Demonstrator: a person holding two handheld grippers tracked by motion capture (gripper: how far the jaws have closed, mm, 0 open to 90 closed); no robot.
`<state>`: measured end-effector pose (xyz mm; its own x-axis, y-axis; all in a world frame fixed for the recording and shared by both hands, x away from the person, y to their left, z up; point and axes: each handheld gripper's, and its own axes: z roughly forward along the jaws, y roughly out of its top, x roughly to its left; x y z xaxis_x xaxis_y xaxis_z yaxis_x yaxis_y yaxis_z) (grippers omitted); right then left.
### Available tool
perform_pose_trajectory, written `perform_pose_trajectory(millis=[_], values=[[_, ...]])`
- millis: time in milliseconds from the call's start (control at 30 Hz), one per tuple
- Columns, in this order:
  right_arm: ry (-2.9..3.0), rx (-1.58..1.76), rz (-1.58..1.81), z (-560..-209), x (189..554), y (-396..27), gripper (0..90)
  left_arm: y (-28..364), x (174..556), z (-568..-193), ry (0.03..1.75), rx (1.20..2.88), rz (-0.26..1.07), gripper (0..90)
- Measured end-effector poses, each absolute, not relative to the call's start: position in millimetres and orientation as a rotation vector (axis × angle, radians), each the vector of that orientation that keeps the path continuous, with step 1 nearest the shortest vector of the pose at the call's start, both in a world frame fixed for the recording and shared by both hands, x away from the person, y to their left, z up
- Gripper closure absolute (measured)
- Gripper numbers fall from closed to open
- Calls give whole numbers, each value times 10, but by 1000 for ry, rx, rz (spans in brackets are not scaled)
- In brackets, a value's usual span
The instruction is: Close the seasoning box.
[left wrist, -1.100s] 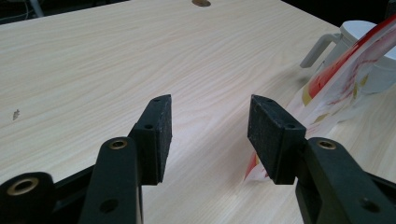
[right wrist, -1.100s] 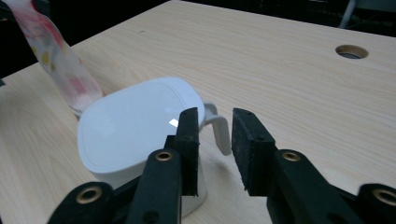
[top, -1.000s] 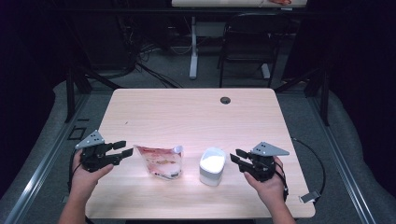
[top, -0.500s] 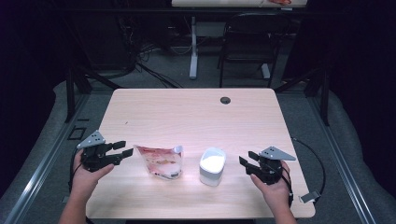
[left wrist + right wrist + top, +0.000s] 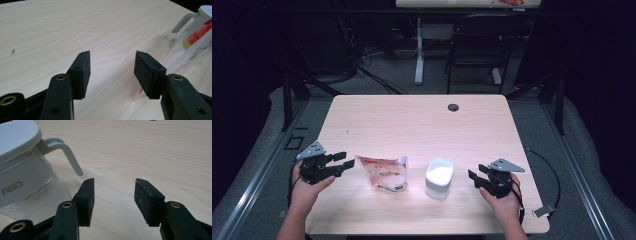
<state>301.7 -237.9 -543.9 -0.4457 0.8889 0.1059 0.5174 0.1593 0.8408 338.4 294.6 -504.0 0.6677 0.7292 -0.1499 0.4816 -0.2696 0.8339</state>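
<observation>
Clear plastic pouch with red print (image 5: 383, 173) stands near the front of the light wooden worktop (image 5: 412, 125), white-lidded clear jug with handle (image 5: 439, 178) just right of it. Left tongs (image 5: 343, 164) wide, empty, beside pouch. Right tongs (image 5: 473, 177) have just been opening, wide, empty, near jug.

pouch: clear plastic pouch (image 5: 383, 173) with red and orange print, upright with a slight lean, near the front edge of the worktop, left of centre
pouch contents: cannot tell
jar: small container (image 5: 439, 178) with clear lower body, flat white lid and a white side handle, grey letters on the body
jar pose: upright, lid on
jar place: just right of the pouch, apart from it
</observation>
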Motion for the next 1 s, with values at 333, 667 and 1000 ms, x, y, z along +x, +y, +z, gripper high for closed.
perform_pose_trajectory(millis=[333, 667, 1000], values=[[2061, 1332, 1169, -5491, 3034, -2326, 499, 2909, 3407, -5121, 970, 1939, 323, 475], [2059, 1330, 1162, -5508, 3045, -2330, 472, 2847, 3431, -5175, 978, 1969, 327, 452], [2054, 1314, 1147, -5511, 3051, -2329, 454, 2868, 3445, -5187, 988, 1965, 362, 450]])
